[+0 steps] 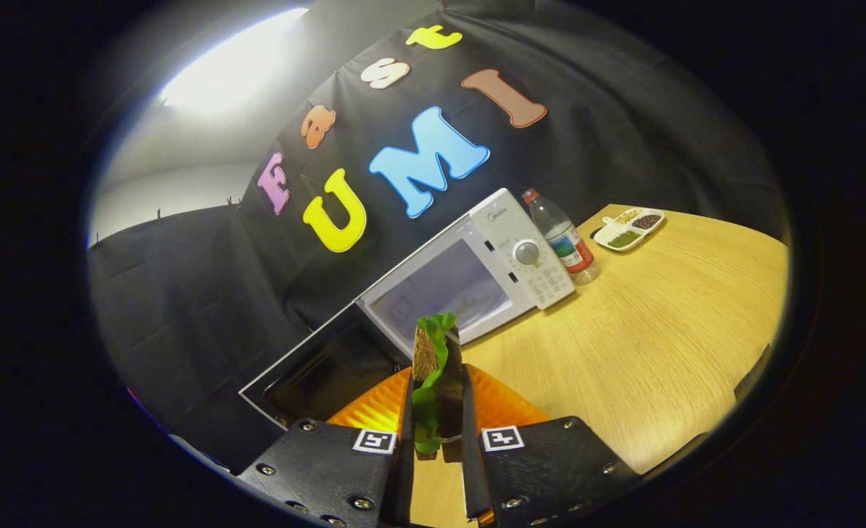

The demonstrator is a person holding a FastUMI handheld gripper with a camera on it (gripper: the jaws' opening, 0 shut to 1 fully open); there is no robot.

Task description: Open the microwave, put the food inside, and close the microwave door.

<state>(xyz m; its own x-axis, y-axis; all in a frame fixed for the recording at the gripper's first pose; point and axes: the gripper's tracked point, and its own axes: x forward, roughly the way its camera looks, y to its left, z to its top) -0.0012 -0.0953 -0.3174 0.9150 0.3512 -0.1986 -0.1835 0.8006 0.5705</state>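
My gripper (438,375) is shut on the food (430,350), a brown bread slice with green lettuce held upright between both fingers. Just beyond it stands the white microwave (509,246) on the wooden table (660,337). Its door (315,374) is swung wide open to the left, dark inner side showing, and the pale grey cavity (443,286) lies straight ahead of the food. The control panel with a round knob (526,253) is on the right of the cavity. An orange ridged plate (502,403) lies under the fingers.
A clear water bottle (564,242) with a red cap stands right beside the microwave's control side. Farther back on the table sits a white divided dish (629,227) with beans. Black cloth walls the booth behind the microwave.
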